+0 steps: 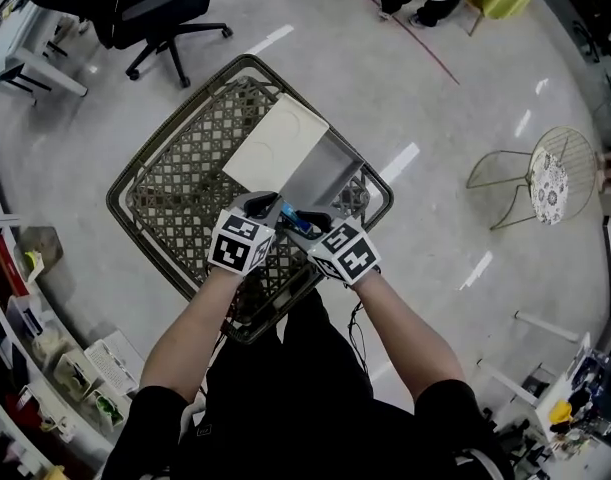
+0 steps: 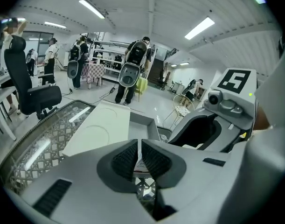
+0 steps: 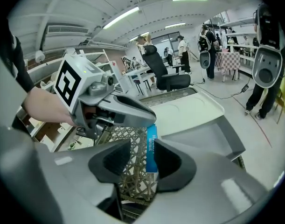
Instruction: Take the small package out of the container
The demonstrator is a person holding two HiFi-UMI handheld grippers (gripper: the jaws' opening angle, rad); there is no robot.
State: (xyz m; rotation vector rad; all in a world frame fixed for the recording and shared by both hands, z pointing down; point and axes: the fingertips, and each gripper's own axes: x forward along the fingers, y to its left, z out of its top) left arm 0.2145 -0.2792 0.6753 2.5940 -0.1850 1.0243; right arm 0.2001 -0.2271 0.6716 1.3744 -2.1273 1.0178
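A small blue package (image 1: pixel 297 220) hangs over a woven basket (image 1: pixel 175 188) that holds a grey open box (image 1: pixel 330 173) with its pale lid (image 1: pixel 280 143). My left gripper (image 1: pixel 272 208) is shut on the package's upper end; in the left gripper view a thin white edge of the package (image 2: pixel 138 166) sits pinched between the pads of the left gripper (image 2: pixel 139 158). My right gripper (image 3: pixel 141 160) stands open around the package (image 3: pixel 151 148): the blue face lies against the right pad, with a gap to the left pad. The left gripper (image 3: pixel 144 118) reaches in from above.
A black office chair (image 1: pixel 155 8) stands behind the basket. A wire chair (image 1: pixel 545 178) is off to the right. Shelves with goods (image 1: pixel 45 368) line the left. Several people (image 2: pixel 133 64) stand far back in the room.
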